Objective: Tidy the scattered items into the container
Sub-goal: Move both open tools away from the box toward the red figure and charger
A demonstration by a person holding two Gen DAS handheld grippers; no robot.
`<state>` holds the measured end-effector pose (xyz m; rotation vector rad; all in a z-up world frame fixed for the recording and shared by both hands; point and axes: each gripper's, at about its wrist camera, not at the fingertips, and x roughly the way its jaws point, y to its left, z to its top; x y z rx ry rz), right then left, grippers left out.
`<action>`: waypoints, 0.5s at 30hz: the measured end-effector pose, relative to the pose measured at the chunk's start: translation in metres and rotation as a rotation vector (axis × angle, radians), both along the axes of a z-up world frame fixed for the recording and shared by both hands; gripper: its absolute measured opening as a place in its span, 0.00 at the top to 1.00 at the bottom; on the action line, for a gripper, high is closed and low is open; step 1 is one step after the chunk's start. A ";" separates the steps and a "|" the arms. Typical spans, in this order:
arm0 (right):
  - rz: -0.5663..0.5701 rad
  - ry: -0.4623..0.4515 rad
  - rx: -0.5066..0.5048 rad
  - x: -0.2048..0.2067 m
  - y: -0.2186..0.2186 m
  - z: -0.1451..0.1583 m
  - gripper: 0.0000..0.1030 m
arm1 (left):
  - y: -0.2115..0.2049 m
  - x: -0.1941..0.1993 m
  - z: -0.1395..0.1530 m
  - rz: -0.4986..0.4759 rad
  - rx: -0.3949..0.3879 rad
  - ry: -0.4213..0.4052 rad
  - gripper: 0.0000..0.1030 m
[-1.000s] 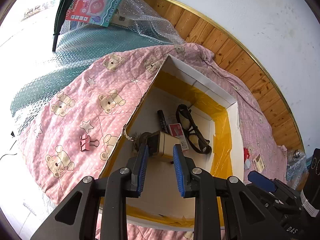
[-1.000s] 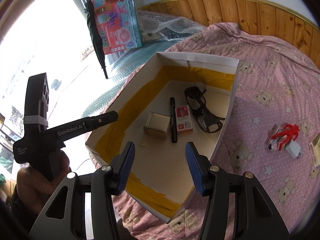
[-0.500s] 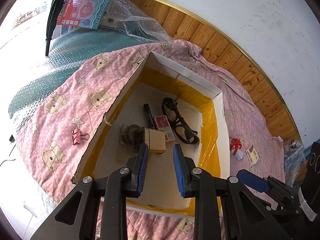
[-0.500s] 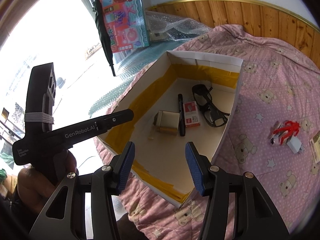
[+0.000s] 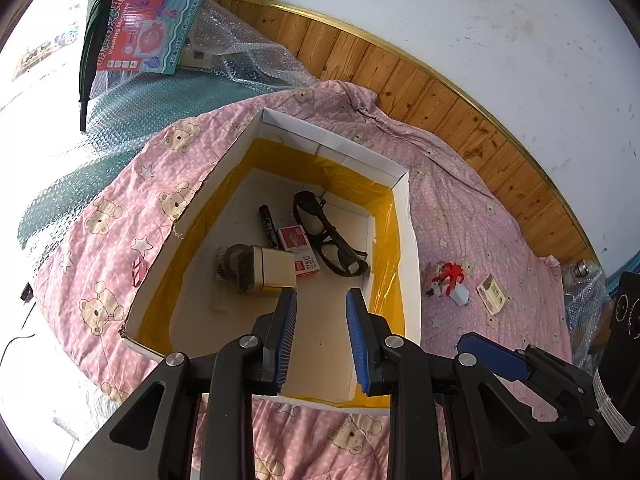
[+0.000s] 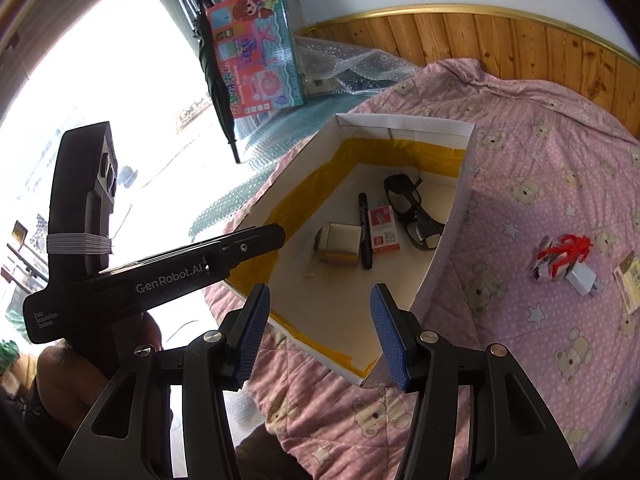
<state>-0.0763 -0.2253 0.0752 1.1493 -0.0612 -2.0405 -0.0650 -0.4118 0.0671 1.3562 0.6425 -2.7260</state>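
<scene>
A white cardboard box (image 5: 336, 142) lined with yellow tape sits on a pink bear-print blanket. In it lie black glasses (image 5: 328, 236), a black pen (image 5: 267, 220), a small red-and-white packet (image 5: 299, 246) and a beige box (image 5: 276, 267) against a tape roll. My left gripper (image 5: 321, 304) hangs open and empty above the box's near end. My right gripper (image 6: 320, 308) is open and empty over the box's near corner (image 6: 362, 376). Outside the box lie a pink binder clip (image 5: 139, 270), a red item with a white charger (image 6: 564, 258) and a small card packet (image 6: 630, 280).
A colourful toy carton (image 6: 256, 48) and a folded dark umbrella (image 6: 216, 76) lean at the back beside bubble wrap (image 5: 240, 52). A wooden skirting (image 5: 460, 108) edges the white wall. A hand (image 6: 68, 372) holds the left gripper's handle.
My left gripper has drawn back and up from the beige box, which stays lying in the cardboard box. The right gripper has also backed away a little, staying open.
</scene>
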 end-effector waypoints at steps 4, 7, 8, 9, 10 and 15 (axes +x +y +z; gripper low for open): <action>-0.017 -0.001 -0.020 0.002 0.013 0.002 0.45 | 0.013 0.001 0.004 -0.019 -0.014 0.002 0.73; -0.031 -0.005 -0.035 0.004 0.024 0.002 0.45 | 0.024 0.001 0.007 -0.035 -0.023 0.002 0.73; -0.035 -0.008 -0.041 0.004 0.027 0.002 0.45 | 0.028 0.001 0.007 -0.040 -0.027 0.002 0.73; -0.039 -0.012 -0.047 0.004 0.031 0.002 0.45 | 0.032 0.002 0.008 -0.044 -0.030 0.001 0.73; -0.043 -0.016 -0.051 0.004 0.034 0.001 0.45 | 0.035 0.002 0.009 -0.049 -0.032 0.001 0.73; -0.052 -0.028 -0.070 0.007 0.047 -0.001 0.45 | 0.050 0.005 0.011 -0.065 -0.041 0.000 0.73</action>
